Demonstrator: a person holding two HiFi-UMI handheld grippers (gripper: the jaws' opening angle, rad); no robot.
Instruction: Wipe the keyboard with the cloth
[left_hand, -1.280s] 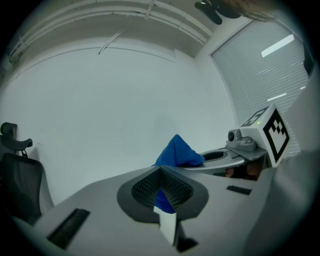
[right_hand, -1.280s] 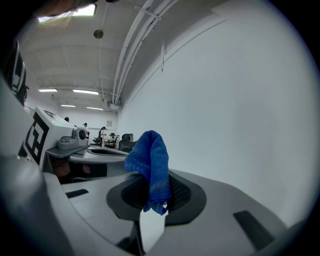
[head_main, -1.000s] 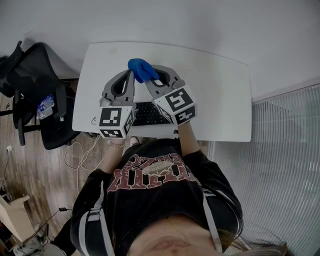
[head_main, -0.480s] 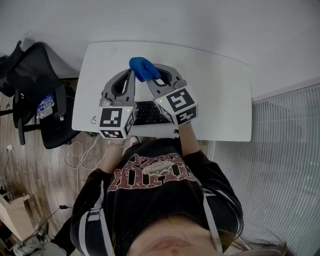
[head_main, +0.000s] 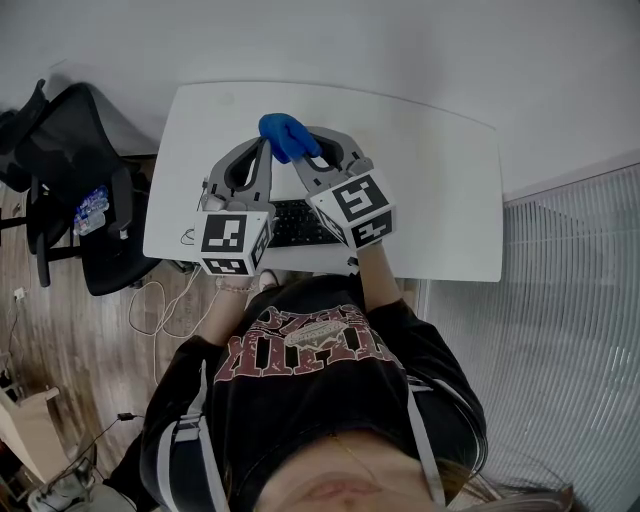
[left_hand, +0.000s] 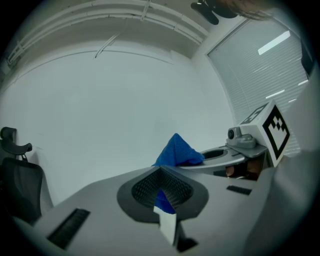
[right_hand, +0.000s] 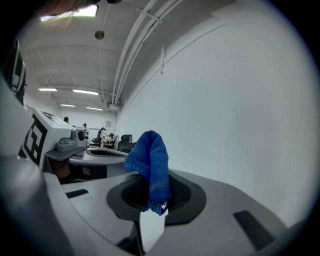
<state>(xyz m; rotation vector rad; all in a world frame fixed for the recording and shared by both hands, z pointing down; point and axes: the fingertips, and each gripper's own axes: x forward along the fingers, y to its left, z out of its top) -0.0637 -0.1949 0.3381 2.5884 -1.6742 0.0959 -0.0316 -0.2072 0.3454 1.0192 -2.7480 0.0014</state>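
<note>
A blue cloth (head_main: 287, 135) is held up above the white table (head_main: 440, 190), bunched between both grippers. My left gripper (head_main: 264, 150) is shut on one corner of the cloth (left_hand: 177, 151), and a bit of blue shows between its jaws. My right gripper (head_main: 298, 160) is shut on the other end, so the cloth (right_hand: 149, 165) drapes over its jaws. The black keyboard (head_main: 296, 226) lies on the table near the front edge, mostly hidden under the two marker cubes. Each gripper view shows the other gripper close beside it.
A black office chair (head_main: 70, 160) with a pack of bottles (head_main: 90, 210) stands left of the table. Cables (head_main: 160, 305) trail on the wooden floor. A slatted partition (head_main: 560, 330) runs along the right. A white wall lies behind the table.
</note>
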